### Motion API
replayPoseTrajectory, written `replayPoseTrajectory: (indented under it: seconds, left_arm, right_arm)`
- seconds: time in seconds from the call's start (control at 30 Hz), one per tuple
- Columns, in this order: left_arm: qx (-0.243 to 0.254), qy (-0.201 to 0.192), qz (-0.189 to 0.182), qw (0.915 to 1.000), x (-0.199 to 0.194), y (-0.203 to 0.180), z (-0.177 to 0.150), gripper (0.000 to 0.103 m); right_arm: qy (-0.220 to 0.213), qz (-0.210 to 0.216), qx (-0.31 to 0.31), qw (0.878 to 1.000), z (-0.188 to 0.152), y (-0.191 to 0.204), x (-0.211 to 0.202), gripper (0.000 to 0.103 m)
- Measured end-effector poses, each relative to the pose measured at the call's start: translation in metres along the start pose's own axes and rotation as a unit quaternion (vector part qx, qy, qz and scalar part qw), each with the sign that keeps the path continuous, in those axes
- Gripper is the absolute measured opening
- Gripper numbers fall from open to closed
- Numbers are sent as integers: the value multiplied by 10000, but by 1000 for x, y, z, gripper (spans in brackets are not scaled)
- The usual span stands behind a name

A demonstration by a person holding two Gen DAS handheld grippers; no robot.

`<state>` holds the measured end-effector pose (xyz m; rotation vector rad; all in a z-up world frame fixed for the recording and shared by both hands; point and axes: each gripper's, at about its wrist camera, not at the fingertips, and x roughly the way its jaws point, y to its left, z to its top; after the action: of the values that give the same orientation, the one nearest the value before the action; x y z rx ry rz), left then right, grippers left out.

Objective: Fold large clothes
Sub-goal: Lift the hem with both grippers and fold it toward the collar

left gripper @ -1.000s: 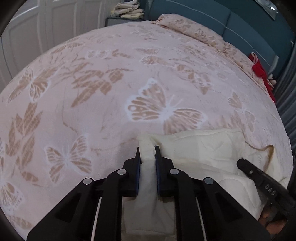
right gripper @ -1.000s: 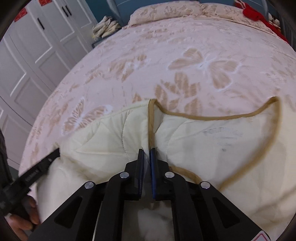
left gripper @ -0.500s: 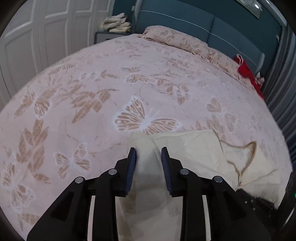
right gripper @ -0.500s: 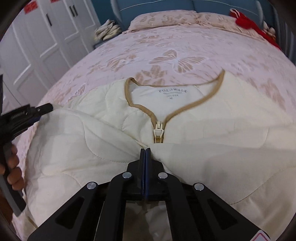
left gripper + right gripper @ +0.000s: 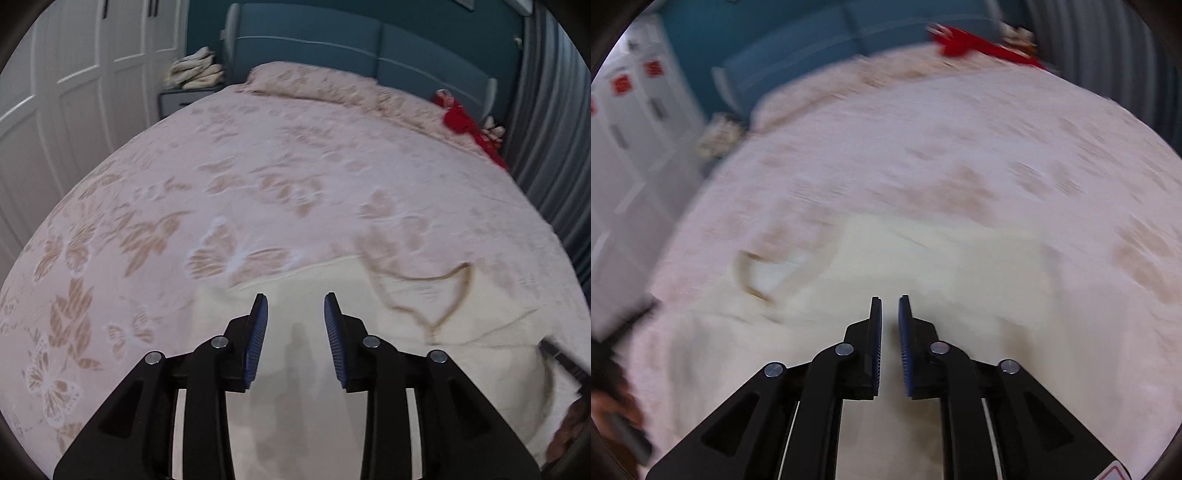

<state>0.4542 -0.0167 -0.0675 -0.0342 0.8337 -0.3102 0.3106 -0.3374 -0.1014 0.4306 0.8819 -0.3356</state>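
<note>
A cream quilted jacket [image 5: 332, 295] with a tan-trimmed neckline [image 5: 424, 295] lies flat at the near edge of the bed. It also shows in the right wrist view [image 5: 942, 266], blurred. My left gripper [image 5: 294, 301] is open and empty above the jacket's left part. My right gripper [image 5: 889, 301] is open a small way, with nothing between its pads, above the jacket's right part. The tip of the right gripper shows at the right edge of the left wrist view [image 5: 561, 358].
The bed [image 5: 258, 166] has a pink butterfly-print cover. A pillow [image 5: 314, 81] and a red item [image 5: 465, 125] lie by the teal headboard. A nightstand with folded cloths [image 5: 195, 70] and white wardrobe doors [image 5: 74, 74] stand at the left. Grey curtains [image 5: 546, 129] hang at the right.
Both grippers let go of the jacket and drew back and up. The left opened wider; the right went from shut to slightly open. The jacket now lies flat.
</note>
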Motion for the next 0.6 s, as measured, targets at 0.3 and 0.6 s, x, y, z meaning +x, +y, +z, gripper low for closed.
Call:
replayPoseTrajectory:
  seconds: [0.3,0.6]
  left_arm:
    - [450,691,-737,9939,31,-112,-14,38]
    - [157,1491,-1326,9798,107,-183,10,67]
  right_arm:
    - [409,-193,-293,9985,-70,-45,-18,1]
    - [-312,597,555,9962,53,-48,-11,36]
